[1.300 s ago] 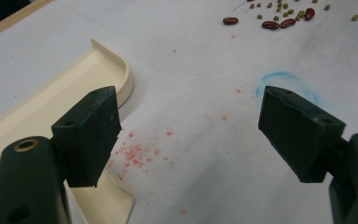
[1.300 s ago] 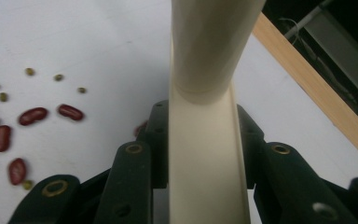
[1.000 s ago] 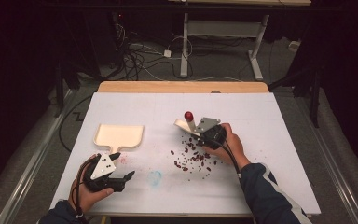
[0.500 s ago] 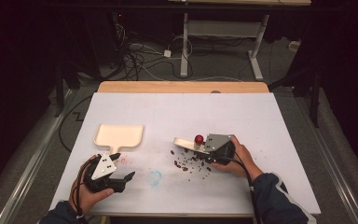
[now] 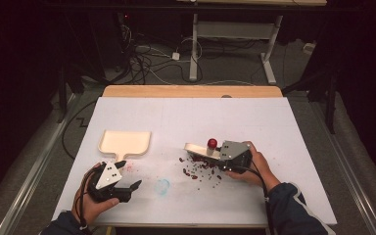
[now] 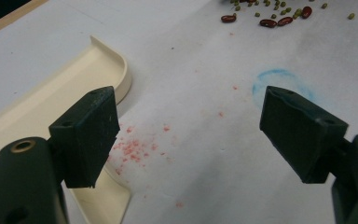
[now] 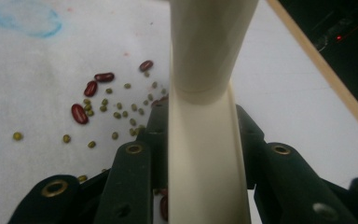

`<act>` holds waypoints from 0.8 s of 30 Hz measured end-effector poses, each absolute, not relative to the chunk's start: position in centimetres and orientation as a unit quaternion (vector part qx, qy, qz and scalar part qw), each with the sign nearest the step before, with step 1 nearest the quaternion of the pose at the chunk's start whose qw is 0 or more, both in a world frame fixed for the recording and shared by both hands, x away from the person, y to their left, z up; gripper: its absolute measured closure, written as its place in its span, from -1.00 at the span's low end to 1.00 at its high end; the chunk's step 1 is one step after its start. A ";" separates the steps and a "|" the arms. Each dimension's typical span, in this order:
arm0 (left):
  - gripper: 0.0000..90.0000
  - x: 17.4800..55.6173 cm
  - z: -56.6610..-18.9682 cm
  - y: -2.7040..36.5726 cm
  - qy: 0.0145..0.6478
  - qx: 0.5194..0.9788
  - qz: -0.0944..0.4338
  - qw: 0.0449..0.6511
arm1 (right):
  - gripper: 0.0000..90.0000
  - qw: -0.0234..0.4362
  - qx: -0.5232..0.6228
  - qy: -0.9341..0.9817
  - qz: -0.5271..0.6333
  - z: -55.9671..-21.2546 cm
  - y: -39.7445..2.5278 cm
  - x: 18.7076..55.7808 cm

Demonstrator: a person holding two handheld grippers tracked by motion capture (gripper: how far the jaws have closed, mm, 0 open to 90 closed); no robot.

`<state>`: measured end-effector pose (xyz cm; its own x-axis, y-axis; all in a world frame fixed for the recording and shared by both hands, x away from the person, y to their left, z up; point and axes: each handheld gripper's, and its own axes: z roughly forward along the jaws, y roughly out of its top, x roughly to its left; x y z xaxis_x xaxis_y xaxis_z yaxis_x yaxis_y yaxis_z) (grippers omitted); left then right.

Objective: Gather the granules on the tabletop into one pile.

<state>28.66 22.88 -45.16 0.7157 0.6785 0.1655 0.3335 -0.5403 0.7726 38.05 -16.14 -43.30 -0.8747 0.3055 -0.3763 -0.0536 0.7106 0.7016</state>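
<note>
Right gripper (image 5: 223,157) is clamped on the cream brush handle (image 7: 205,154), brush (image 5: 198,148) lying low over the table (image 5: 274,127), extending left of the gripper at the upper edge of the scattered beans (image 5: 200,169). Left gripper (image 5: 127,188) jaws spread wide, empty, just below the dustpan (image 5: 125,142), well apart from the beans.

The left claw (image 5: 127,188) is held low at the near left of the table, gripped from behind by the left hand (image 5: 90,198), its jaws spread wide apart with nothing between them, as seen in the left gripper view. The right claw (image 5: 220,159) is held farther in, toward the middle, by the right hand (image 5: 252,166), the dark sleeve (image 5: 289,210) angled in from below; its jaws are clamped tight.
</note>
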 end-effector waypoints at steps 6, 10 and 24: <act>-0.57 28.6 -45.1 22.9 0.298 0.844 0.234 0.379 | 0.49 0.220 0.099 0.871 0.429 -40.8 -17.0 37.1; -0.57 28.5 -44.9 23.0 0.299 0.843 0.237 0.380 | 0.49 0.198 0.118 0.871 0.434 -39.5 -16.5 35.5; -0.57 28.4 -44.7 23.2 0.301 0.837 0.238 0.389 | 0.49 0.043 0.120 0.906 0.404 -41.3 -12.3 30.8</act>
